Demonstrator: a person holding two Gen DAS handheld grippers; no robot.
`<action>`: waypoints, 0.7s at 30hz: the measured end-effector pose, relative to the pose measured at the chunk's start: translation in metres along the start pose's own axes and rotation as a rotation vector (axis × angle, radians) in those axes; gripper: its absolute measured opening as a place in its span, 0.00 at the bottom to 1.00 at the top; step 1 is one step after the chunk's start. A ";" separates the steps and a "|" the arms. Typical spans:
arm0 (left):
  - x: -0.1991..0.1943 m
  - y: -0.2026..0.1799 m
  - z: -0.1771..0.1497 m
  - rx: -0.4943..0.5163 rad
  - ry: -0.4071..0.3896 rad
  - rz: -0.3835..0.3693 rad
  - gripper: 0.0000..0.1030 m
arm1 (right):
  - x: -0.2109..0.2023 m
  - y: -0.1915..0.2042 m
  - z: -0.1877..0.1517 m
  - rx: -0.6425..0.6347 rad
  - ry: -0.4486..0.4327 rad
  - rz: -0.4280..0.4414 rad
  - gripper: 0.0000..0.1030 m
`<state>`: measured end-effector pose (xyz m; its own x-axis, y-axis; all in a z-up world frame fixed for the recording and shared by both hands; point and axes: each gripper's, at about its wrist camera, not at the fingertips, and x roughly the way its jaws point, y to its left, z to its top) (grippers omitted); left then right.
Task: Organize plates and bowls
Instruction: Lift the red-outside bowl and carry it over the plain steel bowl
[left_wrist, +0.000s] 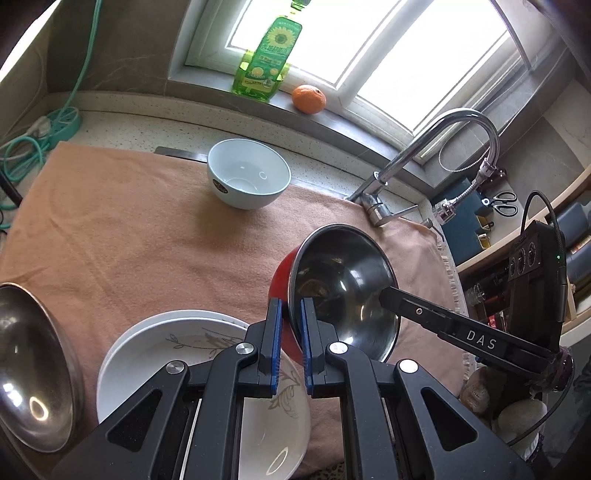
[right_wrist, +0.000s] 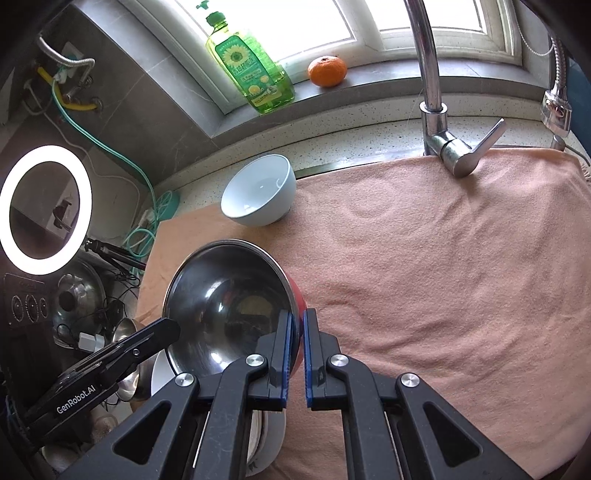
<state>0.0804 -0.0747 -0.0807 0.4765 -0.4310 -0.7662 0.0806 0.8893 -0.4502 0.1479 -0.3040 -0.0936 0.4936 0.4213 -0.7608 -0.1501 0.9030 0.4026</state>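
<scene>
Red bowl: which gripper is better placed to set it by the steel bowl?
Left, probably: the left gripper grips the red bowl rim, and the steel bowl lies left of it.

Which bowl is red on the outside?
The steel-lined bowl held between both grippers, left gripper and right gripper. The pale blue bowl and the steel bowl show no red.
</scene>
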 end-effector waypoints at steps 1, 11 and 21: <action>-0.004 0.003 -0.001 -0.004 -0.006 0.001 0.08 | 0.000 0.005 0.000 -0.006 -0.001 0.003 0.05; -0.042 0.037 -0.009 -0.057 -0.056 0.021 0.08 | 0.006 0.058 -0.005 -0.078 0.010 0.039 0.05; -0.079 0.078 -0.020 -0.119 -0.100 0.057 0.08 | 0.019 0.114 -0.014 -0.149 0.032 0.076 0.06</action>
<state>0.0317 0.0263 -0.0641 0.5626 -0.3579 -0.7452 -0.0502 0.8850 -0.4629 0.1284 -0.1917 -0.0692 0.4486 0.4891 -0.7480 -0.3126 0.8700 0.3814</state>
